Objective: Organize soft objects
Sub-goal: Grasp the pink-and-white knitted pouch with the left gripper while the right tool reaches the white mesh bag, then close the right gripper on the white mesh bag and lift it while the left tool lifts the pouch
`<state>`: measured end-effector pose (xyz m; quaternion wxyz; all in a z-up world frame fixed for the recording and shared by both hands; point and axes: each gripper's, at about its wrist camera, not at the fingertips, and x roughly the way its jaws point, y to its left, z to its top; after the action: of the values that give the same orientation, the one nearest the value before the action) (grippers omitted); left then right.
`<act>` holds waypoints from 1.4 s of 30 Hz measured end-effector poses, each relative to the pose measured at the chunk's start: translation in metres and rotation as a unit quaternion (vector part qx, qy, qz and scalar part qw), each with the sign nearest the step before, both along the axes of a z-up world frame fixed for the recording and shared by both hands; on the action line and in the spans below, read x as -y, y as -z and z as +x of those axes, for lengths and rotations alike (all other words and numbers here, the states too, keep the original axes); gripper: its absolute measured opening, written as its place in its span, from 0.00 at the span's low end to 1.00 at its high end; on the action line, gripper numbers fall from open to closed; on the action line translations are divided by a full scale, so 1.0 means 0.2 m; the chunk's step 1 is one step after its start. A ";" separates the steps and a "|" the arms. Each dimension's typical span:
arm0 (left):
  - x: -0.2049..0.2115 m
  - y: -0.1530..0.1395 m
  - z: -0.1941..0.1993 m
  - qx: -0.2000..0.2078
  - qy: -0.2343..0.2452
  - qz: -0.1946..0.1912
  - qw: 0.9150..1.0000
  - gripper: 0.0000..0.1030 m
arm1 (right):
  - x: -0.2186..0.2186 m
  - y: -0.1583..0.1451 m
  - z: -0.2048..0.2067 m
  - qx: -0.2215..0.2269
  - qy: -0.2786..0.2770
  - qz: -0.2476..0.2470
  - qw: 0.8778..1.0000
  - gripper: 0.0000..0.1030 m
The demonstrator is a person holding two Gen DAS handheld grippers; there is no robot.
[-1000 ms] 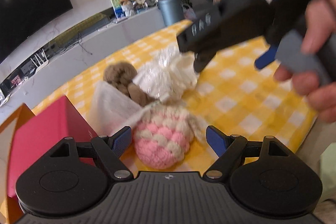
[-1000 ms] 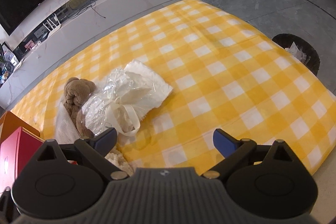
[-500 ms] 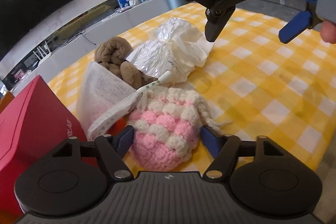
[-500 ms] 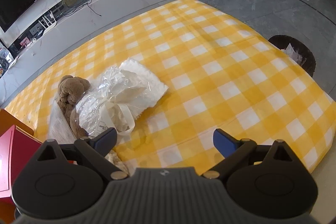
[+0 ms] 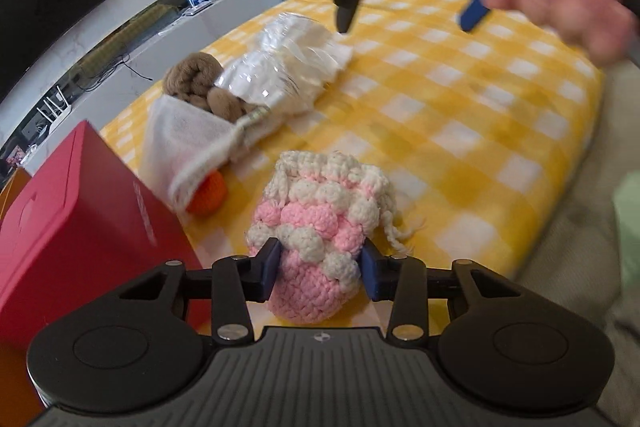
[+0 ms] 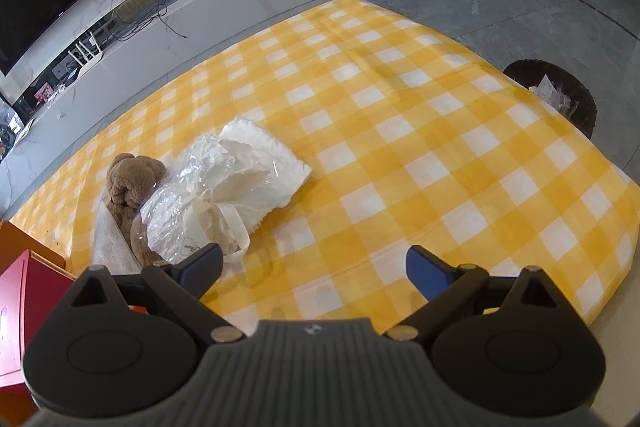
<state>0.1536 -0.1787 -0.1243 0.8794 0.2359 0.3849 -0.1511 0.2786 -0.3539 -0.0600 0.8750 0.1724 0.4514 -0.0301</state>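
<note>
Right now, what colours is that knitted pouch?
Pink and cream bands on the crochet pouch, clearest in the left wrist view.

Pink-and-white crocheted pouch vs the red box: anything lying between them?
Left wrist view: yes, an orange knitted ball, half under a white cloth bag, sits between the pink-and-white crocheted pouch and the red box.

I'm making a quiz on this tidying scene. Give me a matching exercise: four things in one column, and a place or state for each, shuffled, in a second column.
Things:
1. crocheted pouch
2. brown plush toy
3. left hand-held gripper
4. right hand-held gripper

Places or states:
A. open, holding nothing
B. lying beside the clear plastic bag
C. pink and white, pinched between two blue pads
D. shut on a soft thing

Pairs: 1-C, 2-B, 3-D, 4-A
</note>
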 end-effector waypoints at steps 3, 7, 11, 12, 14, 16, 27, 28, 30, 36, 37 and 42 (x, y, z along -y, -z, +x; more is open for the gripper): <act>-0.01 0.02 -0.06 0.014 0.018 -0.006 1.000 0.61 | 0.00 0.00 0.00 -0.002 0.001 0.000 1.000 0.94; 0.00 0.02 -0.11 0.075 0.046 -0.010 0.996 0.80 | 0.01 0.01 -0.01 -0.006 -0.001 0.003 1.000 0.94; 0.02 0.03 -0.13 0.159 0.101 -0.005 0.982 0.91 | 0.01 0.01 -0.01 -0.005 0.003 0.002 1.000 0.94; 0.04 0.04 -0.12 0.159 0.104 0.006 0.982 0.91 | 0.01 0.01 0.00 -0.006 0.004 0.000 1.000 0.94; 0.05 0.06 -0.07 0.144 0.099 0.009 0.985 0.91 | 0.00 0.01 0.00 -0.006 0.001 -0.004 1.000 0.94; 0.03 0.07 -0.02 0.123 0.088 -0.007 0.989 0.93 | -0.01 0.01 0.00 -0.006 -0.005 -0.007 1.000 0.94; -0.07 0.10 -0.02 0.080 0.055 -0.067 0.993 0.76 | -0.21 -0.04 0.04 0.021 -0.113 0.123 0.986 0.93; -0.07 0.10 -0.02 0.082 0.052 -0.061 0.993 0.65 | -0.25 -0.05 0.04 0.029 -0.132 0.136 0.981 0.93; -0.07 0.07 -0.05 0.088 0.067 -0.053 0.992 0.47 | -0.33 -0.07 0.06 0.042 -0.161 0.155 0.974 0.93; -0.10 0.05 -0.10 0.076 0.067 -0.069 0.993 0.38 | -0.46 -0.01 0.15 0.040 -0.163 0.208 0.964 0.92; -0.11 0.05 -0.10 0.076 0.065 -0.071 0.992 0.38 | -0.46 0.01 0.17 0.032 -0.161 0.205 0.965 0.92; -0.10 0.05 -0.11 0.080 0.061 -0.073 0.992 0.45 | -0.45 0.05 0.17 0.020 -0.151 0.164 0.975 0.89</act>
<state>0.1313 -0.1584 -0.1347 0.9112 0.2057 0.2865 -0.2129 0.3133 -0.2644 -0.0694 0.8380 0.2443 0.4536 0.1800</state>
